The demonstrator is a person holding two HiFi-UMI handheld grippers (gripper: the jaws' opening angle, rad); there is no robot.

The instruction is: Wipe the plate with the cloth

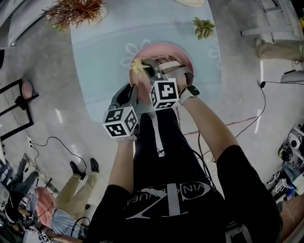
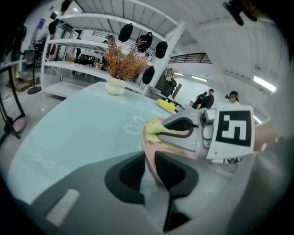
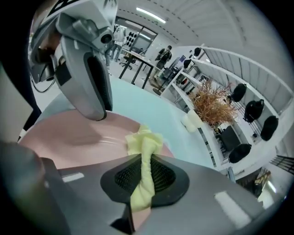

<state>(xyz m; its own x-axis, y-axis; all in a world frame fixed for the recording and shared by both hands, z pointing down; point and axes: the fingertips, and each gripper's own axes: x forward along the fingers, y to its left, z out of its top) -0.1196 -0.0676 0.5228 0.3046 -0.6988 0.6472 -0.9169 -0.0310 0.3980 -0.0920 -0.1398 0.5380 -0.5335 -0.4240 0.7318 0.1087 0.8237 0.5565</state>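
Observation:
A pink plate (image 1: 166, 54) rests on the pale blue table (image 1: 99, 52). My left gripper (image 1: 132, 91) is shut on the plate's near-left rim; in the left gripper view the rim (image 2: 148, 153) runs between its jaws (image 2: 149, 167). My right gripper (image 1: 148, 66) is shut on a yellow cloth (image 1: 138, 65) and holds it over the plate's left part. The right gripper view shows the cloth (image 3: 143, 151) pinched between the pads (image 3: 161, 176), its bunched end on the plate (image 3: 69, 137). The left gripper view also takes in the cloth (image 2: 154, 131) and the right gripper (image 2: 161, 132).
A vase of dried brown plants (image 1: 76, 10) stands at the table's far left, a small green plant (image 1: 203, 27) at the far right. A person sits on the floor at lower left (image 1: 71, 199). Cables (image 1: 256, 118) trail over the concrete floor.

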